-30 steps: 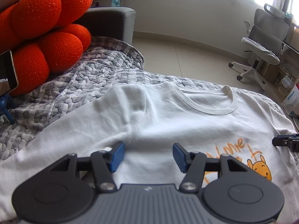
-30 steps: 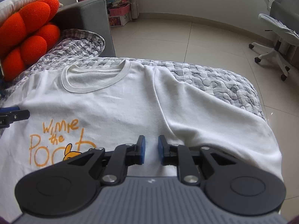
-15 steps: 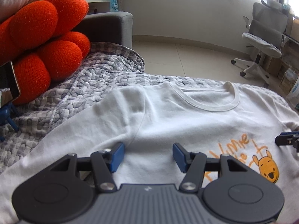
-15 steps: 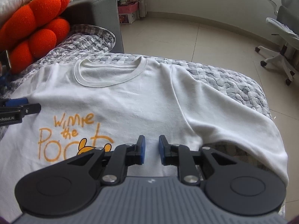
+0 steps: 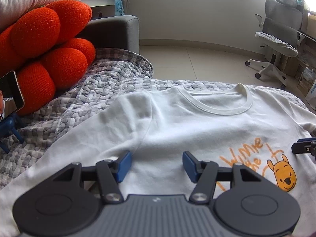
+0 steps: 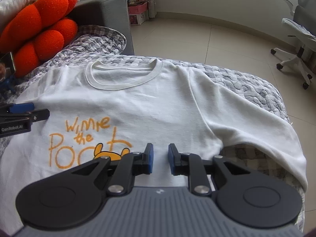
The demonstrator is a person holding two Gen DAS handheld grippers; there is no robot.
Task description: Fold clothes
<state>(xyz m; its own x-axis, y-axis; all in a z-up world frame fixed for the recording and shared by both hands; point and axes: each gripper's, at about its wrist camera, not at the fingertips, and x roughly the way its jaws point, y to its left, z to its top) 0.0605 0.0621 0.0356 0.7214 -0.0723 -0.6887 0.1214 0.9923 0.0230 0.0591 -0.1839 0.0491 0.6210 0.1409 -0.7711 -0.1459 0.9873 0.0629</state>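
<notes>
Setting: a home, living room or bedroom. Grey upholstered sofa arm (image 6: 110, 17) upper left, with an orange knotted cushion (image 6: 39, 29) on a grey quilted cover (image 5: 88, 98). Shelves with pink storage boxes (image 6: 136, 9) at top centre. Pale tiled floor (image 6: 207, 35). Mesh swivel chair (image 5: 276, 45) at upper right.

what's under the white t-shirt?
The white t-shirt lies on a grey quilted blanket, which shows around its edges and under the right sleeve. Whatever lies beneath the shirt's middle is covered.
</notes>
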